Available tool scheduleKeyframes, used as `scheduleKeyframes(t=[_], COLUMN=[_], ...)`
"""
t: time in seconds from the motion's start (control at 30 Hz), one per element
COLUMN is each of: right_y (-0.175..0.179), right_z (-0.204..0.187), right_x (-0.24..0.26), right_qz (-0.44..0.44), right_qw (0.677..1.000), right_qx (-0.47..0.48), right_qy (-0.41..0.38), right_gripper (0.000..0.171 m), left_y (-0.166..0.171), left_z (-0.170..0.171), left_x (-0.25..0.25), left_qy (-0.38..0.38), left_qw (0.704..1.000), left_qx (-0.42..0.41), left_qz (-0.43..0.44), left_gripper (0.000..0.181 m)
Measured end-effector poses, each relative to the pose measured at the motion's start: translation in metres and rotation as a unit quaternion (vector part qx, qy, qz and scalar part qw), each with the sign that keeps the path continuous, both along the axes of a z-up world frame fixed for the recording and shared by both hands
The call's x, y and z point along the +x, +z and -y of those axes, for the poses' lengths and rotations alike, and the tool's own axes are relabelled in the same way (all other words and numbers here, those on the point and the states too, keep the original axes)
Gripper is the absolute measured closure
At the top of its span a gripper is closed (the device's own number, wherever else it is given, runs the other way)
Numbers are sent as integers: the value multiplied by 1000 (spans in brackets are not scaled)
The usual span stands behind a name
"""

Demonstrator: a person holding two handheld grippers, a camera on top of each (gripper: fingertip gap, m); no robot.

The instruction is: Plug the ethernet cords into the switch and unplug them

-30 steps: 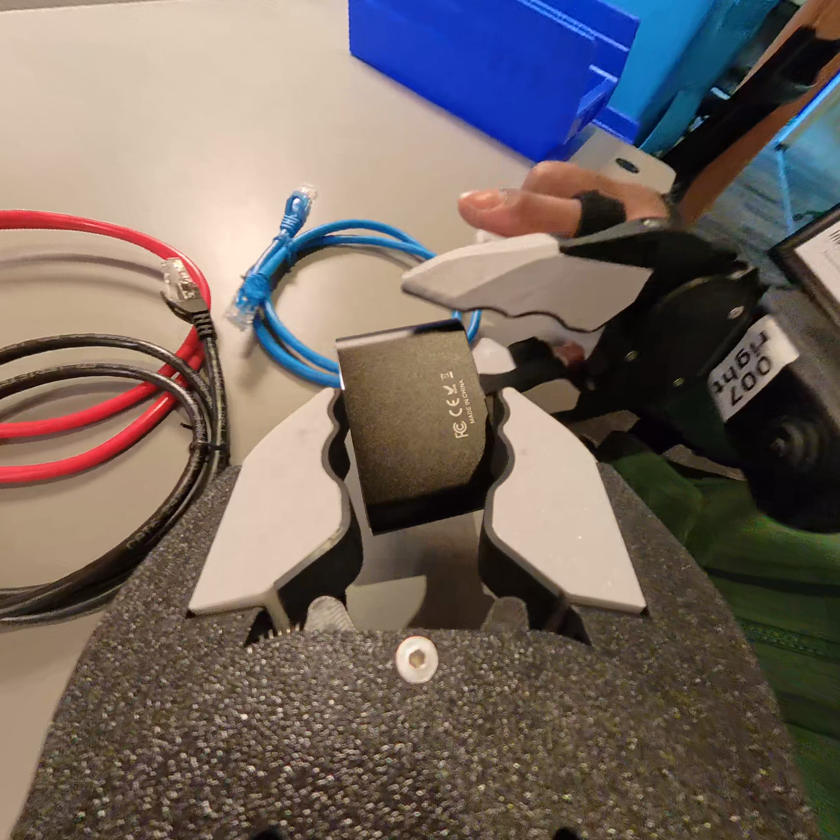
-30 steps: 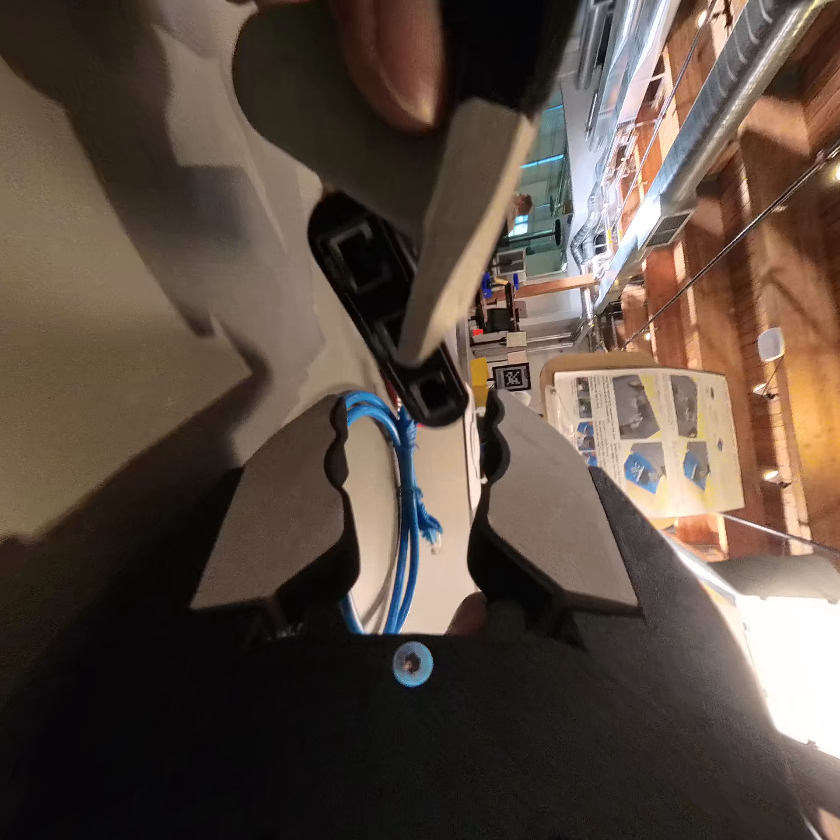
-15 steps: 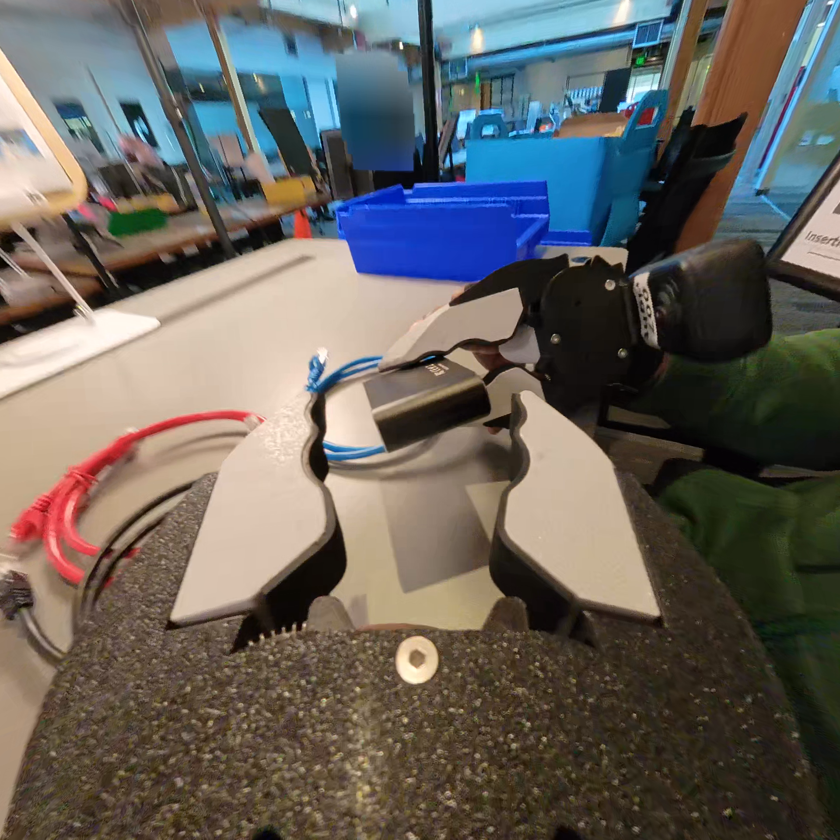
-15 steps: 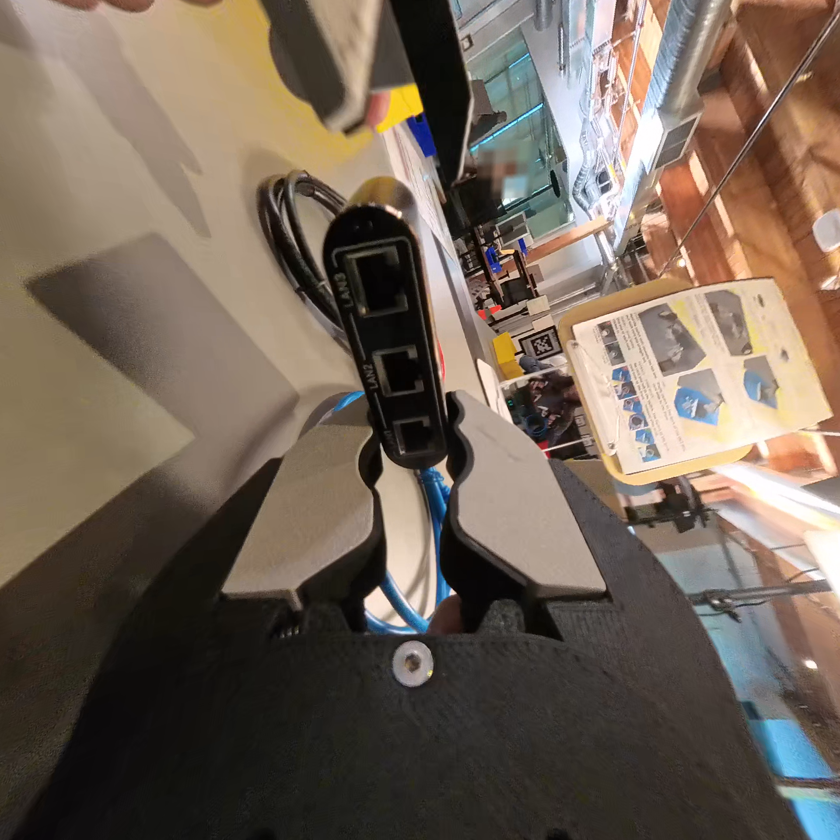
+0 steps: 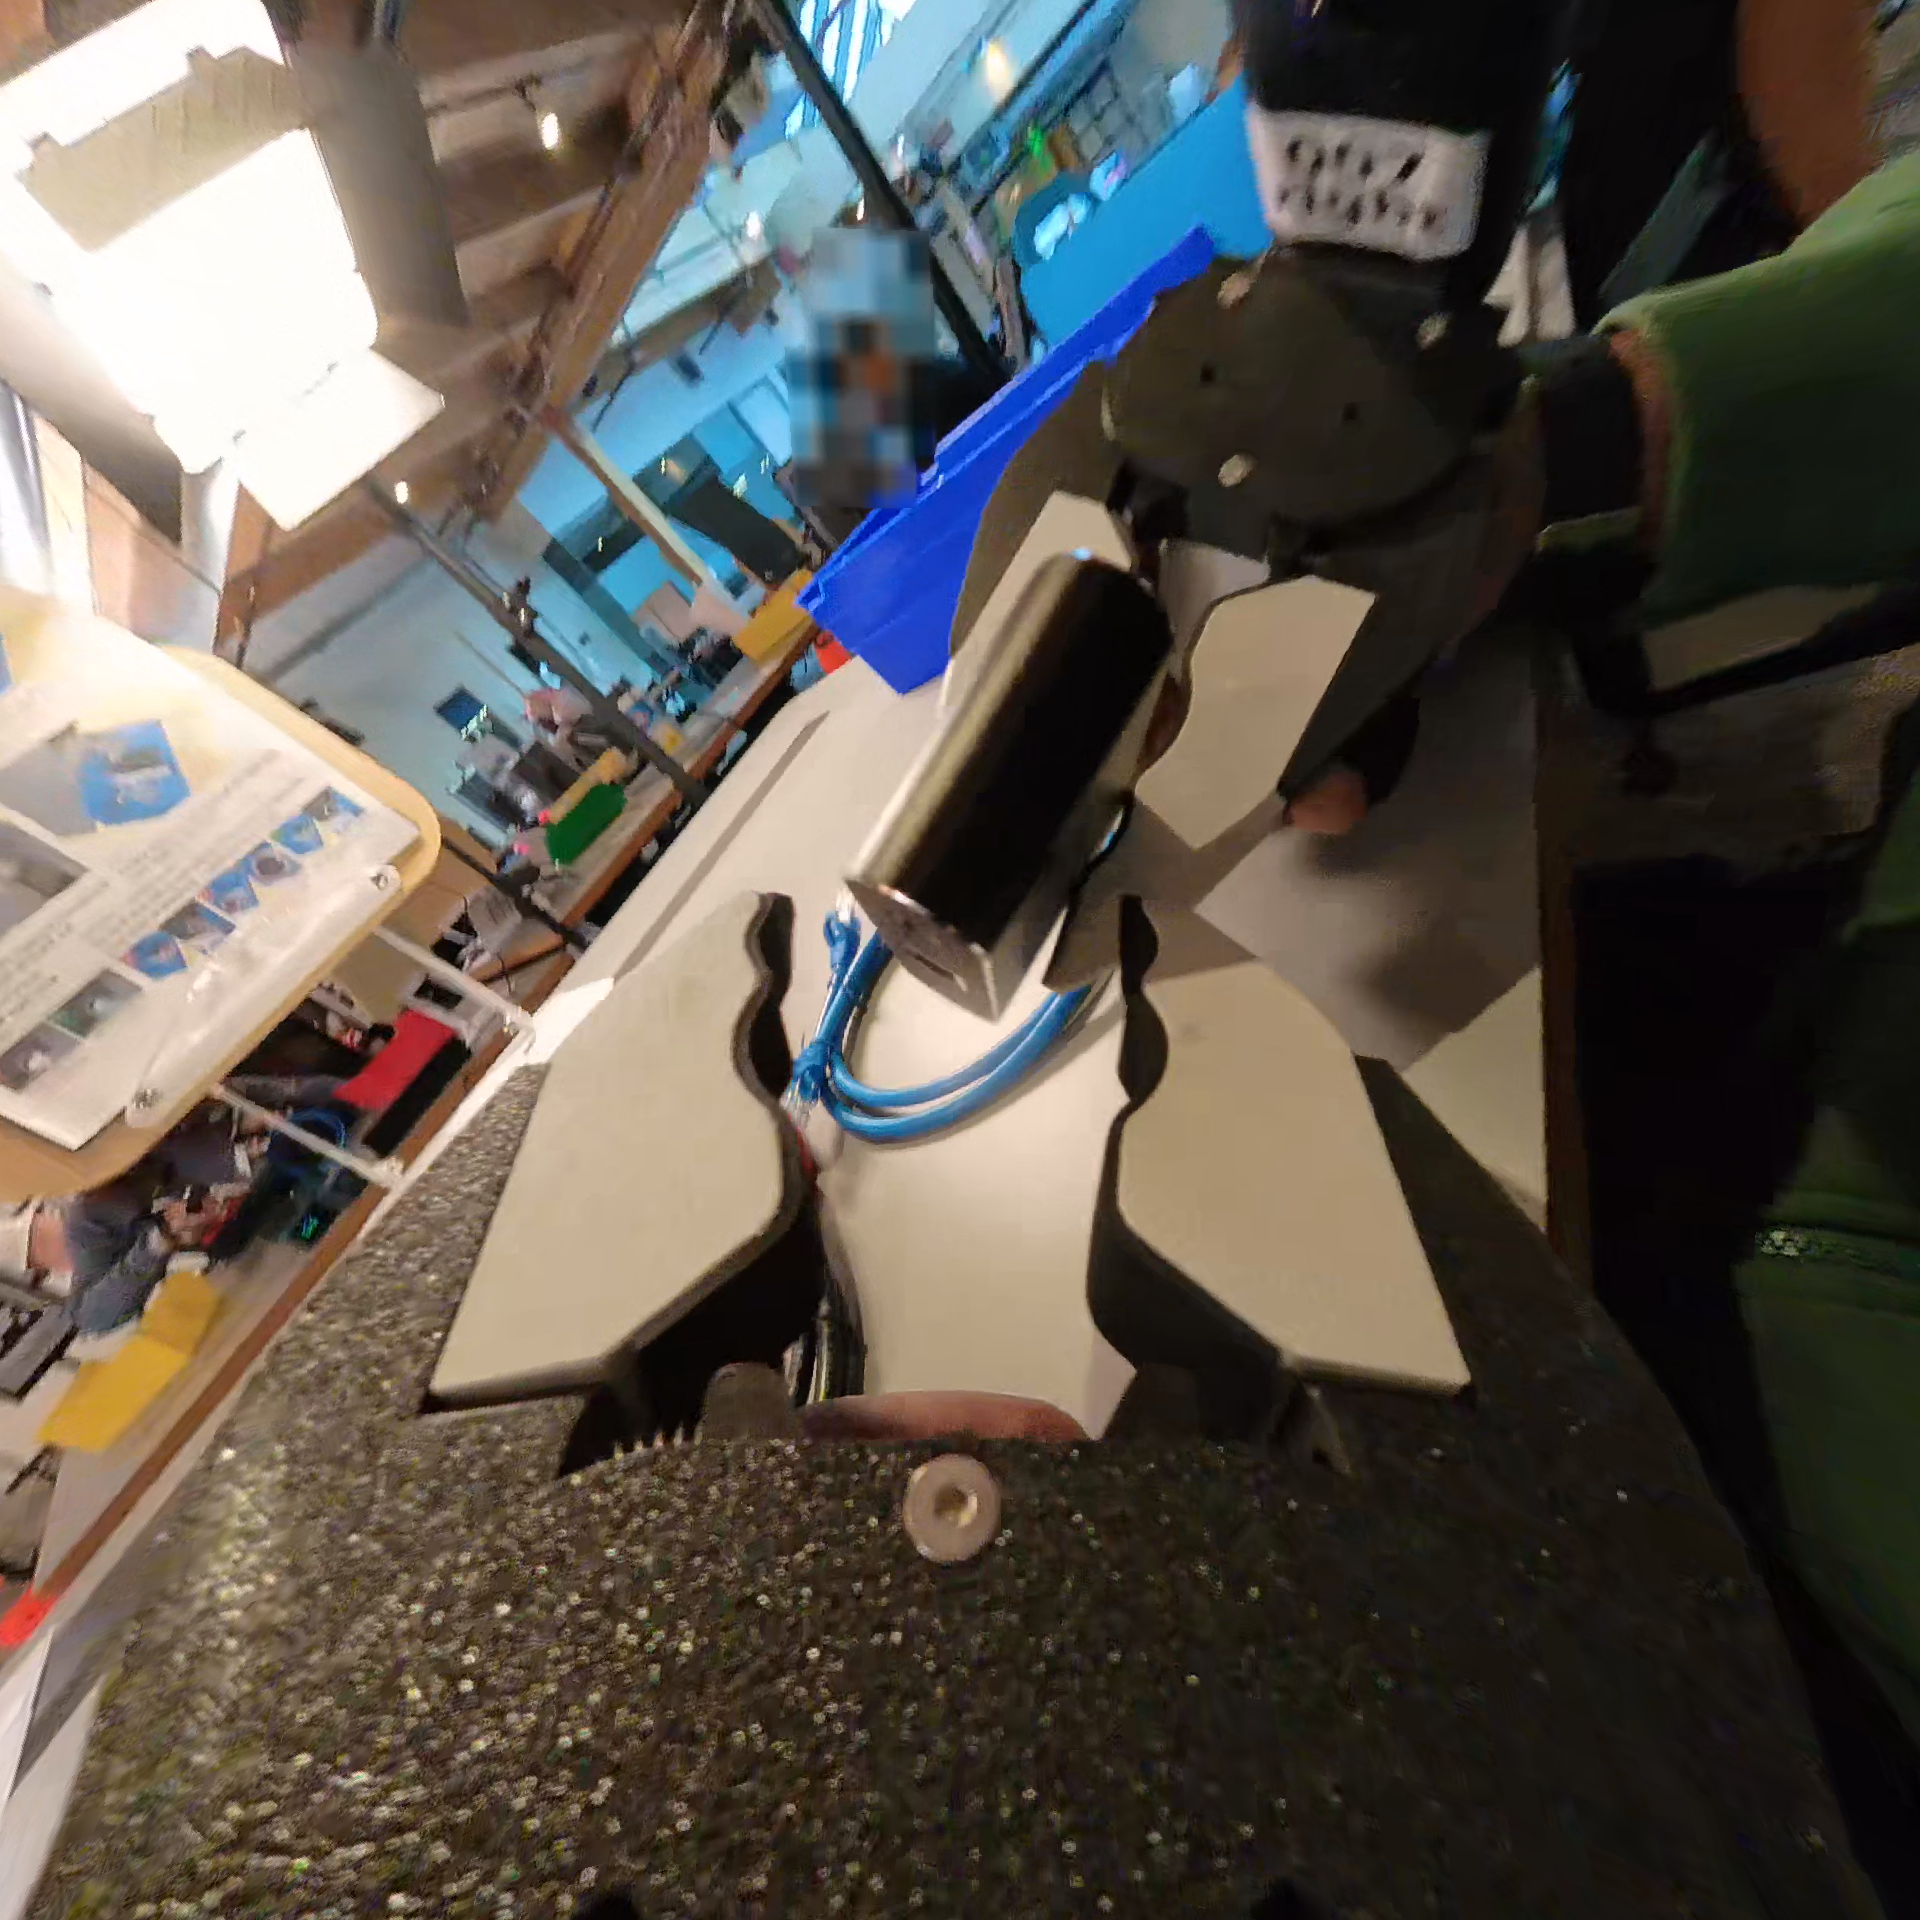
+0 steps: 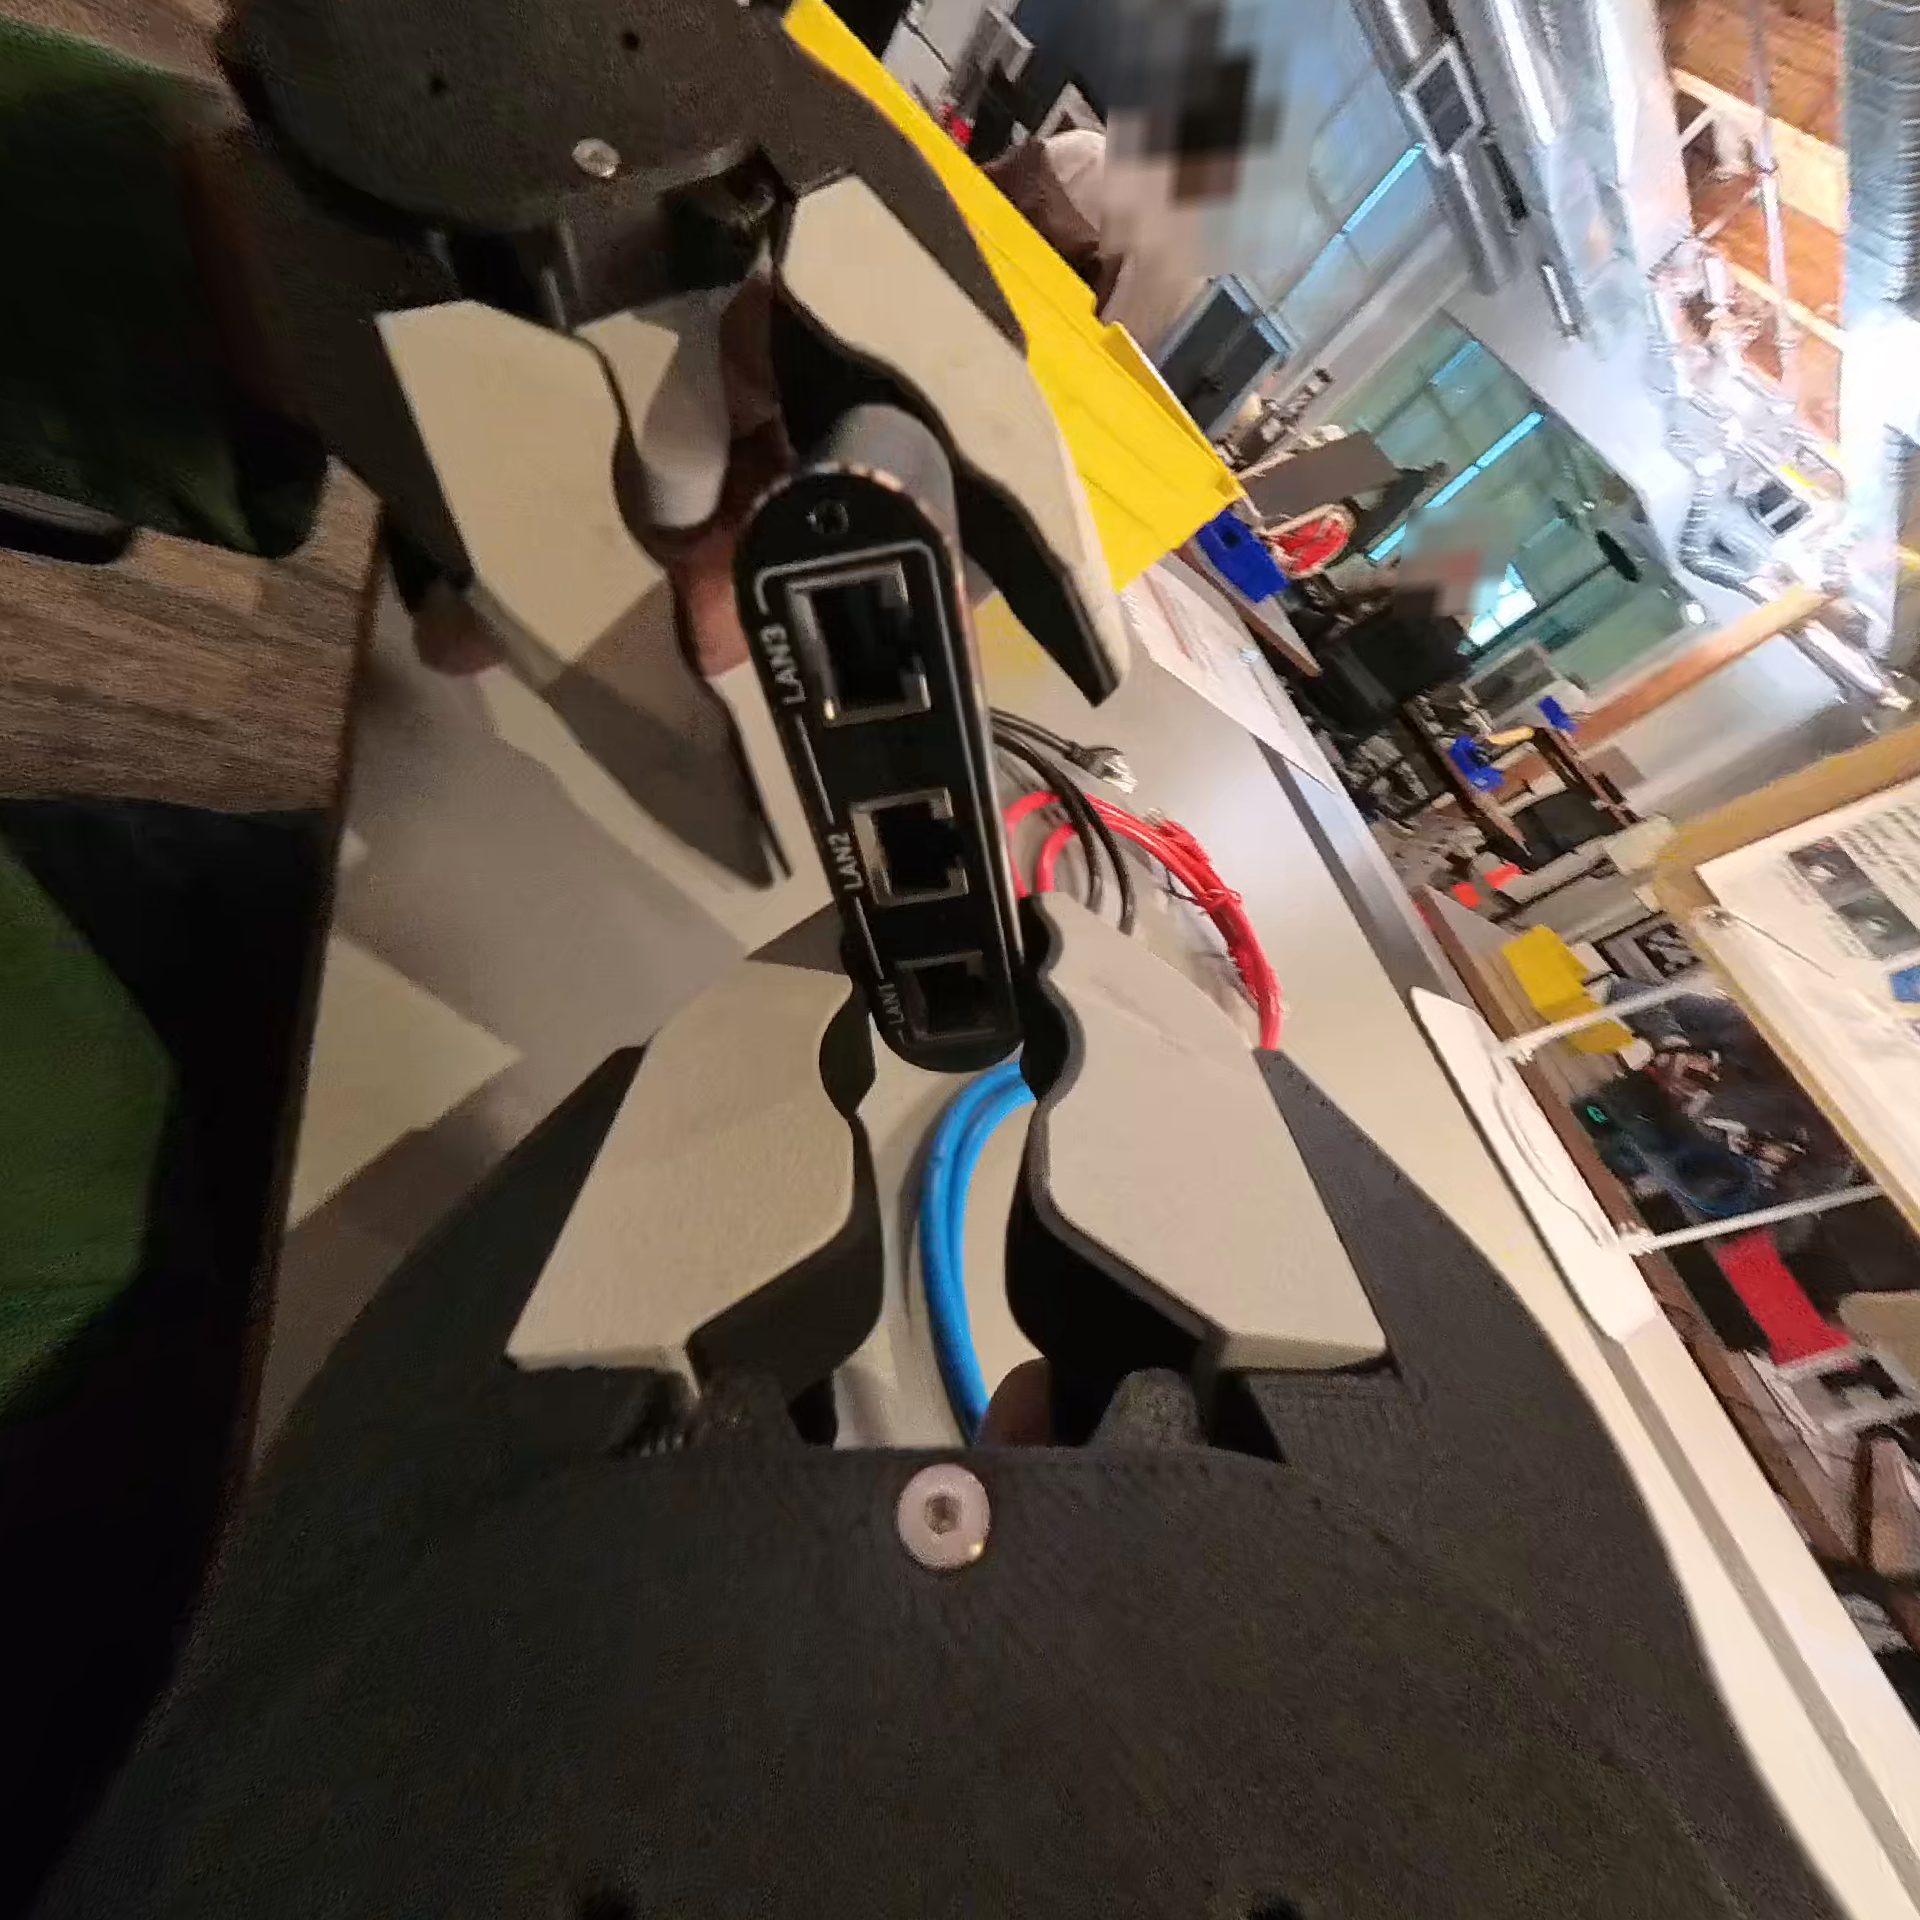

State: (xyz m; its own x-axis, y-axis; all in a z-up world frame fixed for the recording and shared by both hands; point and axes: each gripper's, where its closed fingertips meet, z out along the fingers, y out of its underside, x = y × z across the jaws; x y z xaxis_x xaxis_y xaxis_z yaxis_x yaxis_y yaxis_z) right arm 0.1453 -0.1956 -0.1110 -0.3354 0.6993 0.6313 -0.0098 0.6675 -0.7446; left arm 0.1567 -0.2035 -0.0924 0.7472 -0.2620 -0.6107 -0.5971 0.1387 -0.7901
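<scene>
1. The grey bench (image 5: pixel 966 1226) is seen tilted in both views, whereas a second ago the left wrist view looked down on it squarely.
2. One blue plastic bin (image 5: pixel 925 582) is seen at the far side of the bench in the left wrist view; one yellow bin (image 6: pixel 1101 374) is seen in the right wrist view.
3. Two hand-held grippers are counted. The left hand-held gripper (image 5: pixel 945 1018) is spread wide with nothing between its fingers; a second ago the switch was clamped in it.
4. The right hand-held gripper (image 6: pixel 940 1023) is pinched on the lower end of the switch; a second ago it was spread and empty.
5. One black oblong ethernet switch (image 6: pixel 899 790) is held clear above the bench, its port face turned toward the right wrist camera. Three ports are counted on it, all empty. In the left wrist view its dark body (image 5: pixel 1013 769) is seen from behind, gripped at its far end.
6. Three cords are counted lying on the bench, none plugged in: one coiled blue ethernet cord (image 5: pixel 914 1081) just below the switch, one red ethernet cord (image 6: pixel 1216 883) and one black ethernet cord (image 6: pixel 1081 779) beyond it.
</scene>
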Motion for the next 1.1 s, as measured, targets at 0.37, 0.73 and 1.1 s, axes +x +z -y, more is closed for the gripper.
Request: scheduleKeyframes(t=[0.37, 0.73, 1.1], right_y=[-7, 18, -3], right_z=[15, -21, -68], right_x=[5, 2, -21], right_qz=[5, -25, 57], right_qw=[999, 997, 986], right_qx=[29, -68, -33], right_qy=[40, -26, -151], right_gripper=[145, 143, 142], left_y=[4, 40, 41], left_z=[19, 24, 22], left_x=[25, -32, -52], left_qy=[-91, 49, 101], left_qw=[995, 989, 983], left_qx=[31, 120, 126], left_qz=[-9, 66, 83], left_gripper=[148, 155, 155])
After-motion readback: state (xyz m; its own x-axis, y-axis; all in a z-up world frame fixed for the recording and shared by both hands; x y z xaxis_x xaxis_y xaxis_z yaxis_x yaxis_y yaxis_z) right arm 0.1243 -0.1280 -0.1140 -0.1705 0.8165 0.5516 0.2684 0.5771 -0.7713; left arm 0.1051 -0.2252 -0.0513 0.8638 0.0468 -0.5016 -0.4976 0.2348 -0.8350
